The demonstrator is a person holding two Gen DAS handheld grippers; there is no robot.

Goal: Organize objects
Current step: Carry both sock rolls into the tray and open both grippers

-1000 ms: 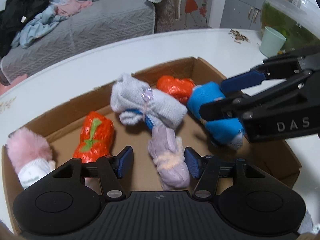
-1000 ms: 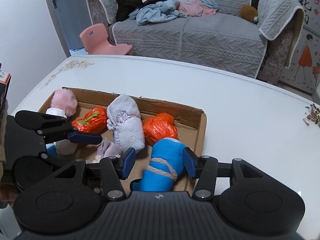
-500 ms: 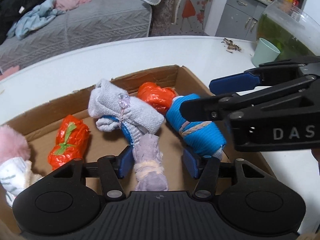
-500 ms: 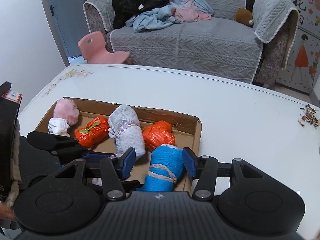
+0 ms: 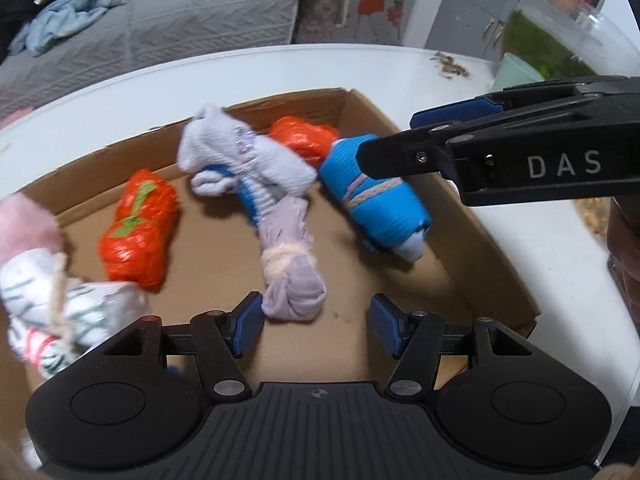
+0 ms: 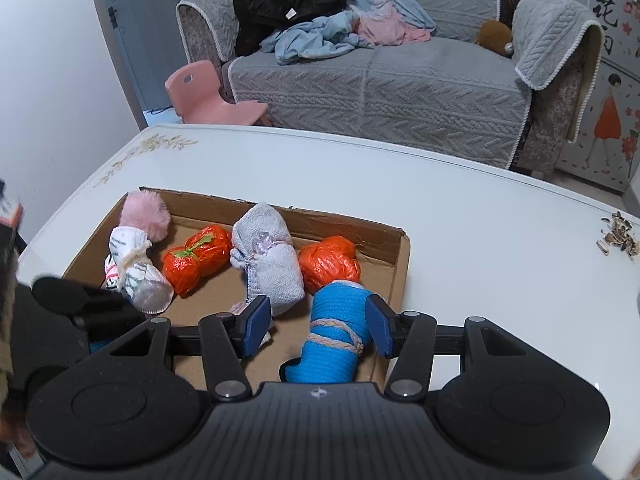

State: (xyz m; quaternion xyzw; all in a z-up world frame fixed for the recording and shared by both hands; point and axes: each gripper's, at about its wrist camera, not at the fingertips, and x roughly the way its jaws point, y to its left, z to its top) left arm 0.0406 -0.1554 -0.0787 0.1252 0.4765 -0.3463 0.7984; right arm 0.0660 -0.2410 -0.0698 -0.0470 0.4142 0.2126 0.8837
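Note:
A shallow cardboard box [image 5: 496, 264] [image 6: 402, 256] on the white table holds several rolled bundles. A lilac bundle [image 5: 290, 268] lies just ahead of my open, empty left gripper [image 5: 316, 326]. A blue bundle tied with cord [image 5: 376, 200] [image 6: 336, 336] lies at the box's right end, just ahead of my open, empty right gripper [image 6: 318, 328], which hovers above it. A grey bundle [image 5: 248, 156] [image 6: 268, 260], two orange bundles [image 5: 138, 232] [image 5: 302, 140] [image 6: 198, 258] [image 6: 330, 260] and a pink-and-white bundle [image 5: 48, 288] [image 6: 134, 256] also lie in the box.
The white table [image 6: 480, 240] extends right of the box, with seed husks [image 6: 620, 236] near its edge. A mint cup [image 5: 516, 74] and a fish tank [image 5: 568, 40] stand at the far right. A grey sofa [image 6: 380, 80] and a pink chair [image 6: 208, 96] are beyond the table.
Both grippers have drawn back and up from the box. The lilac and blue bundles now lie free on the box floor, ahead of the fingers rather than between them.

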